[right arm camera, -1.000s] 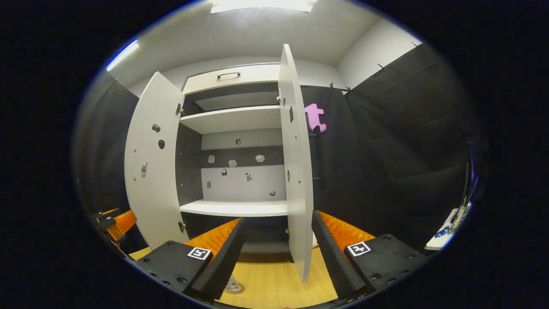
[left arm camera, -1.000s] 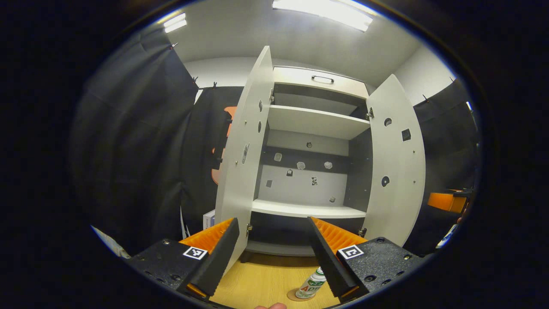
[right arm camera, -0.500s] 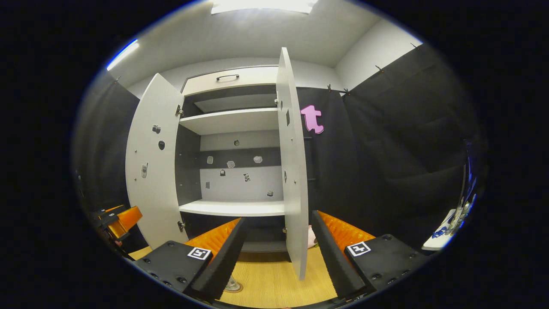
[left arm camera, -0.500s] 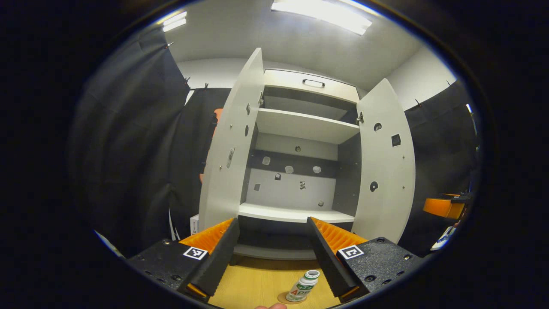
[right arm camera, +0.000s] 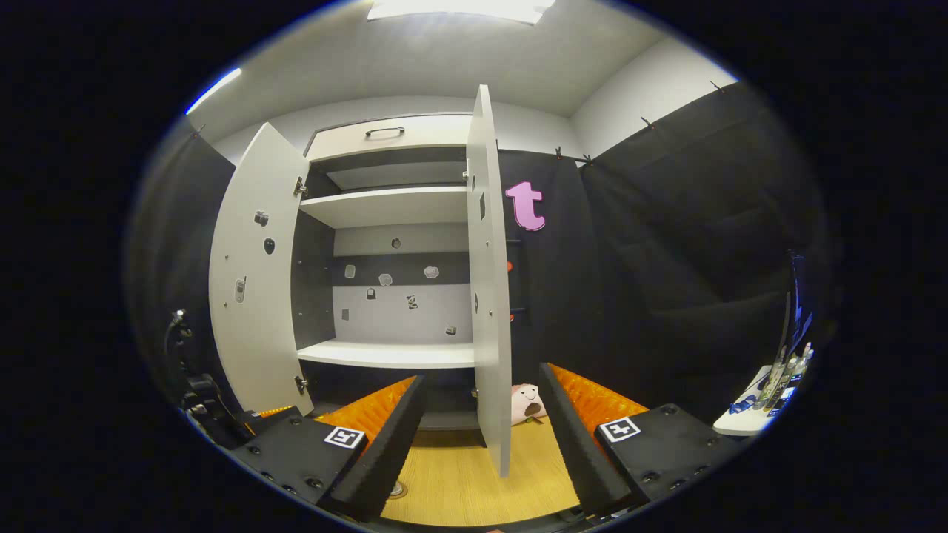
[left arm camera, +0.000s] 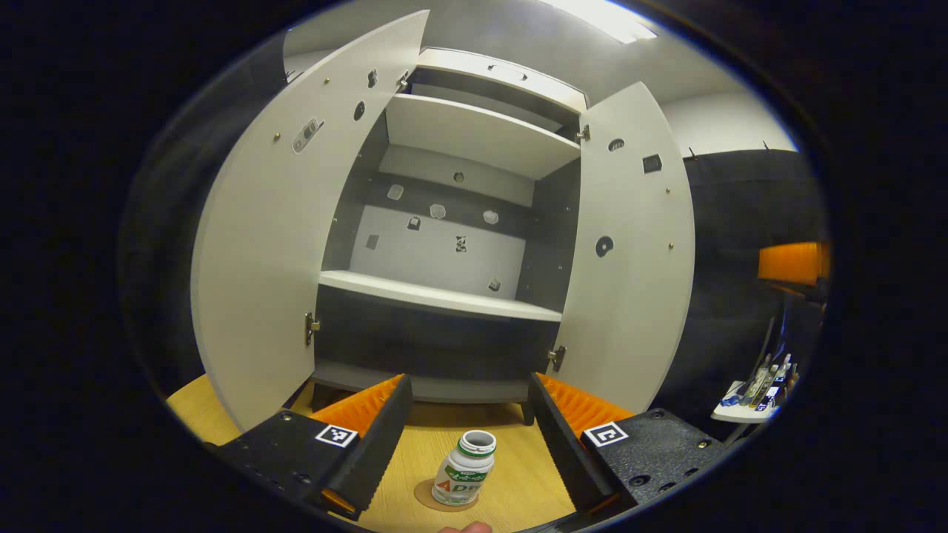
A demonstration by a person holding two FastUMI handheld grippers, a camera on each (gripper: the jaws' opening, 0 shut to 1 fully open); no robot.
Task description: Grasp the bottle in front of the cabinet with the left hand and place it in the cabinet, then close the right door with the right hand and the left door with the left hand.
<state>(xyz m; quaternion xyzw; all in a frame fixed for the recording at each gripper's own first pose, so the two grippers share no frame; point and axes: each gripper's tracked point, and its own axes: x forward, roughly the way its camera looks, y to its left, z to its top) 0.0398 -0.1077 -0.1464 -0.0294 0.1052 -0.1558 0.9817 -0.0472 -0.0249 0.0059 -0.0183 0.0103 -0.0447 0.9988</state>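
bottle (left arm camera: pixel 464 469) upright between open left tongs (left arm camera: pixel 468 428)

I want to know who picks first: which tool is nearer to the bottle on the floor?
Left. The left tool hangs open just above the bottle, which stands between its fingers' line. The right tool is open, facing the right door's edge, farther off.
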